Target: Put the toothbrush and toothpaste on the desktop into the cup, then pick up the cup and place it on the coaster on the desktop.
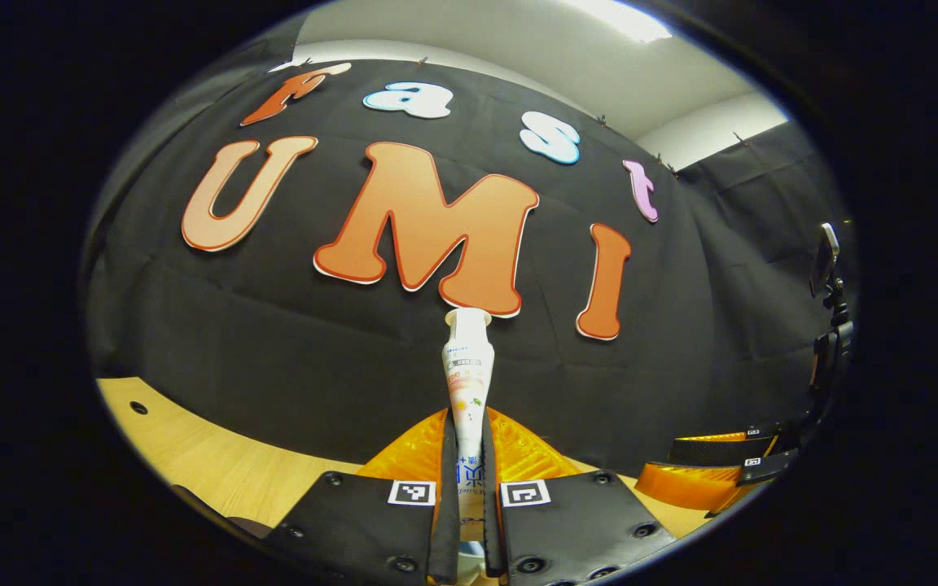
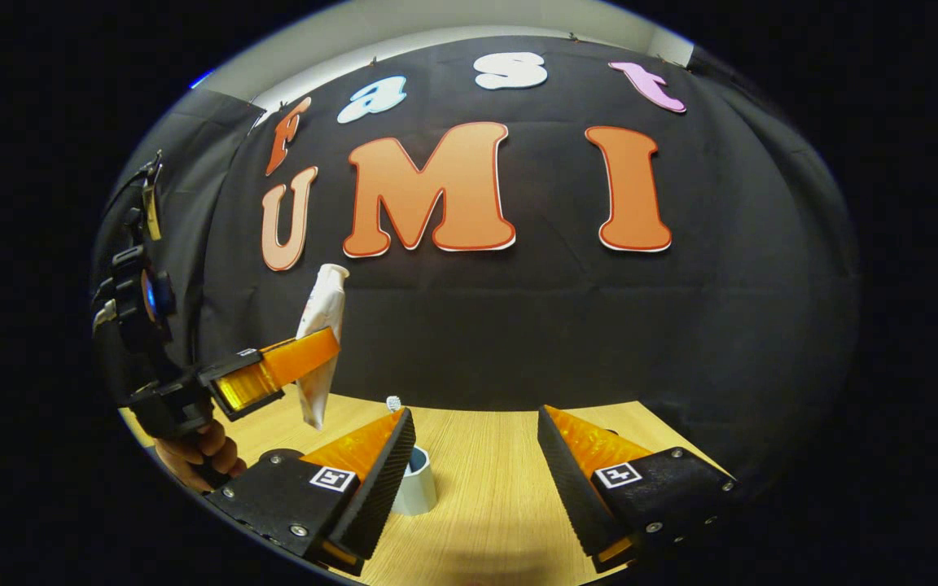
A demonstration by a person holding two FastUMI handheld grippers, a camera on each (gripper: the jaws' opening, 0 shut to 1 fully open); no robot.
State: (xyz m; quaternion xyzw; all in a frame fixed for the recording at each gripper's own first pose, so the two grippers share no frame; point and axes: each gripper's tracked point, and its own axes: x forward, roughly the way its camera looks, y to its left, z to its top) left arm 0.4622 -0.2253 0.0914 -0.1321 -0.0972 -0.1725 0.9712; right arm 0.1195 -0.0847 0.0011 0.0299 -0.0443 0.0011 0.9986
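Observation:
A white toothpaste tube (image 1: 469, 358) stands upright with its cap up, and my left gripper (image 1: 469, 427) is shut on its lower part. The right gripper view shows that left gripper (image 2: 324, 348) holding the toothpaste (image 2: 327, 297) in the air, left of and above the cup. The pale cup (image 2: 420, 487) stands on the wooden desktop (image 2: 501, 496), partly behind my right gripper's left finger. A toothbrush head (image 2: 393, 402) sticks up from it. My right gripper (image 2: 477, 443) is open over the desktop just right of the cup, with nothing between its fingers.
A hand (image 2: 200, 457) holds the left gripper at the left edge. A dark flat round edge (image 2: 282, 454) lies on the desktop behind my right gripper's left finger. The right gripper (image 1: 660, 462) shows low at the right of the left gripper view. The black cloth wall closes the back.

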